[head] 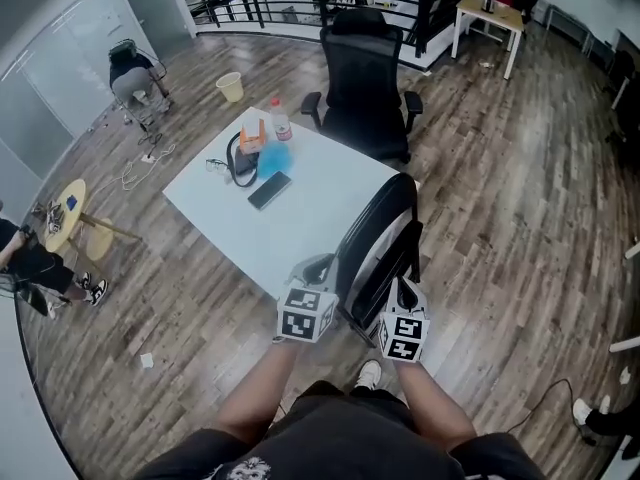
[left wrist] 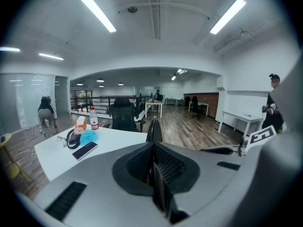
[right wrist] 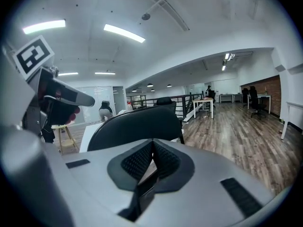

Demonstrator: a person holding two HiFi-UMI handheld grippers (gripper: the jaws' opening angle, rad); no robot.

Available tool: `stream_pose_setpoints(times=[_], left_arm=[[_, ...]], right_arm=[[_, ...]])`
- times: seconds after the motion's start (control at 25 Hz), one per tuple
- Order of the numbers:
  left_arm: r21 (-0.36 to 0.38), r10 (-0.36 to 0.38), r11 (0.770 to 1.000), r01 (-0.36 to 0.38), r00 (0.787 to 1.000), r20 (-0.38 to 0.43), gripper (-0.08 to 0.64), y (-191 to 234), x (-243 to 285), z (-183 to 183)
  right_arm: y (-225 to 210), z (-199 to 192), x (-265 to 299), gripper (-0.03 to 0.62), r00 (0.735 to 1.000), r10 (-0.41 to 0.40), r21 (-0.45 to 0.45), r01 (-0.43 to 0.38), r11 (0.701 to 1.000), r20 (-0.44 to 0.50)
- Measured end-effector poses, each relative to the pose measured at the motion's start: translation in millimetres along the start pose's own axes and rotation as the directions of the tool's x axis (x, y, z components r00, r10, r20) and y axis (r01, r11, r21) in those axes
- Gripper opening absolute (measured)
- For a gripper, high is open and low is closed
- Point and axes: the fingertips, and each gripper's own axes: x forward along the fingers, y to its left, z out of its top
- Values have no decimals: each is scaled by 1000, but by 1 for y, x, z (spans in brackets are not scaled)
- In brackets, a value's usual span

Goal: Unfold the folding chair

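Wood-plank floor (head: 500,218), white table (head: 310,228) (ceiling strip lights (left wrist: 98,13))

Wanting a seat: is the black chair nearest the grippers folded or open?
Folded: the folding chair stands as one thin flat slab, seat not spread.

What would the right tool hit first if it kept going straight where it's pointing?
The right tool, jaws together, points at the folding chair. Its black panel fills the line ahead and would likely be met first, though the gap is hard to judge.
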Motion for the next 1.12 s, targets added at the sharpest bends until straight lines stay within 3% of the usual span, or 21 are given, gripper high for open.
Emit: stream_pose_setpoints(times=[0.12,0.2,0.4,0.64,0.8,0.96,1.04,1.12], left_arm=[[39,-49,998,52,996,-80,28,2,26,-1],[41,-102,993,108,988,-120,123,-1,42,-2],[63,-200,974,219,953,-226,209,3,85,-2],[-13,-311,943,334,862,-401,215,3,123,-25],[-93,-384,919,384,813,-438,213,-2,136,-42],[-165,-425,904,394,786,-449,176,-4,145,-45],[-140,-411,908,394,783,-466,161,-7,148,-48],[-59,-377,914,400,789,-486,150,-10,150,-50]], right_arm=[[-5,-9,27,14,999,-21,17,22,1000,-49],[-8,-18,44,28,995,-36,44,40,998,-89],[-19,-50,94,187,969,-82,130,115,985,-233],[-32,-104,145,276,897,-131,213,238,948,-422],[-27,-131,168,287,854,-113,249,272,930,-508],[-16,-154,183,288,813,-92,269,294,917,-575],[-16,-159,186,291,796,-112,241,310,920,-595],[-23,-158,188,295,780,-165,175,332,927,-603]])
